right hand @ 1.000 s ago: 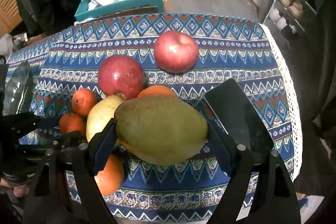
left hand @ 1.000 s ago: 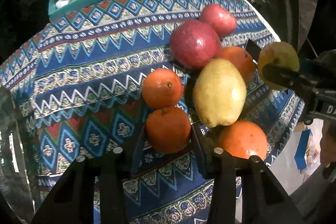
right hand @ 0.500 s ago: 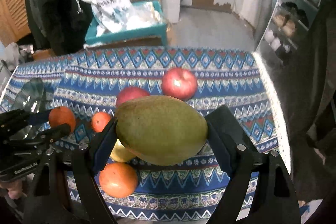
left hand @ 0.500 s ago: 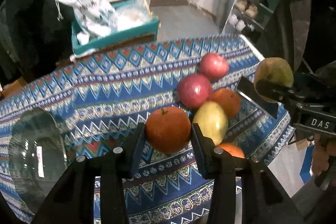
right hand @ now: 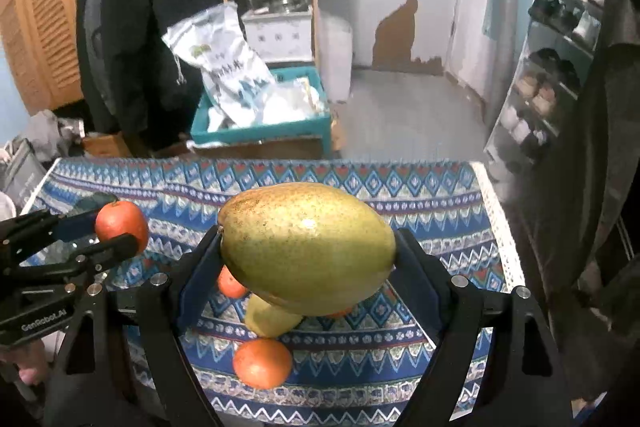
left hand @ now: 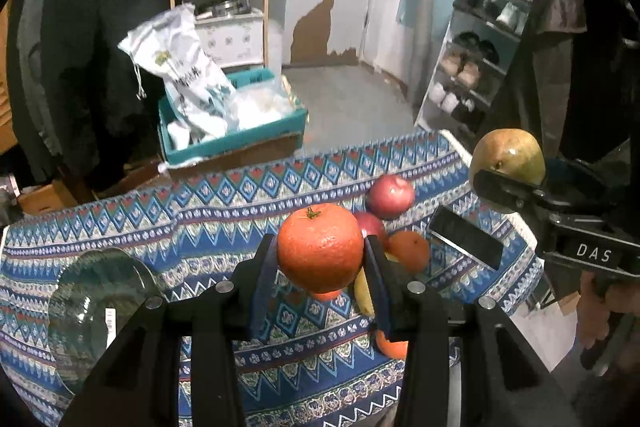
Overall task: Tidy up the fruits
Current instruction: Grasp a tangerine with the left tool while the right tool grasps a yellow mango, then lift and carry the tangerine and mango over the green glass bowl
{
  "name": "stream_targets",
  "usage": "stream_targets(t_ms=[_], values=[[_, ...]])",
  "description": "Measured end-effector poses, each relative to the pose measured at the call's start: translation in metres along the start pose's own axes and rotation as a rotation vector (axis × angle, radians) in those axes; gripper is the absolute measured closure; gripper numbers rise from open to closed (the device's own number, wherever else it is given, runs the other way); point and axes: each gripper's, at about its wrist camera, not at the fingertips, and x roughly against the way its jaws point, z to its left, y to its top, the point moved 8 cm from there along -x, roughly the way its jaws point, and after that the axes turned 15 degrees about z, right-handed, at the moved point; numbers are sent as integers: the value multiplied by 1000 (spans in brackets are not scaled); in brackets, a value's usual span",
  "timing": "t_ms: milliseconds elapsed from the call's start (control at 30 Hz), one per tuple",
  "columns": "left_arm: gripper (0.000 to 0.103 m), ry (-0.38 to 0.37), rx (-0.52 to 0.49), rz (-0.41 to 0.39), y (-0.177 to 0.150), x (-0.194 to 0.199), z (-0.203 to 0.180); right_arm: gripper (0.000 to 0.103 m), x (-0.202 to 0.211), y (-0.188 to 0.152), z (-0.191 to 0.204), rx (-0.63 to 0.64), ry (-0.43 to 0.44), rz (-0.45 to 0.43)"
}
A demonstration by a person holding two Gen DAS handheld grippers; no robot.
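A: From the left wrist, what do the left tongs (left hand: 320, 259) have?

B: They are clamped on an orange (left hand: 320, 251), stem up, lifted clear of the patterned tablecloth (left hand: 200, 227). The glass bowl (left hand: 96, 303) sits on the cloth below and to the left of the tips, well apart from them. That is the relation the coming move likely turns on: if the bowl is the target, the orange goes down and left.

A: And the rest of the fruit?

B: Behind and to the right of the tips: a red apple (left hand: 391, 195), another orange (left hand: 410, 251), and a dark phone (left hand: 466, 243) beyond them. Far right, the right tongs (left hand: 506, 183) carry a mango (left hand: 507, 157).

A: Now the right wrist.

B: The right tongs (right hand: 308, 259) grip the mango (right hand: 308, 247) across its ends, its long axis lying crosswise between the fingers. A yellow fruit (right hand: 268, 319) and an orange (right hand: 262, 361) lie on the cloth beneath. The left tongs (right hand: 108, 231) with their orange (right hand: 122, 225) hang to the left, with what may be the bowl's glass showing dimly under them.

A: So which hand is nearer the bowl?

B: The left, I judge; the mango would have to cross past it.
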Motion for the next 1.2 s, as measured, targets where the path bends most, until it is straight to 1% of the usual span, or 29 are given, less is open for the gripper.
stream_targets(t_ms=[167,333,500,833,1200], values=[[59,2,-2,-46,4,21,2,20,19,8,8,7,15,-41],[59,-7,13,-68,7,34,9,20,31,12,17,19,29,-64],[59,3,31,-90,7,46,21,20,40,18,30,40,40,-85],[59,16,96,-107,3,59,51,20,36,31,61,69,84,-78],[59,52,177,-115,-5,69,98,20,20,48,114,125,134,-51]])
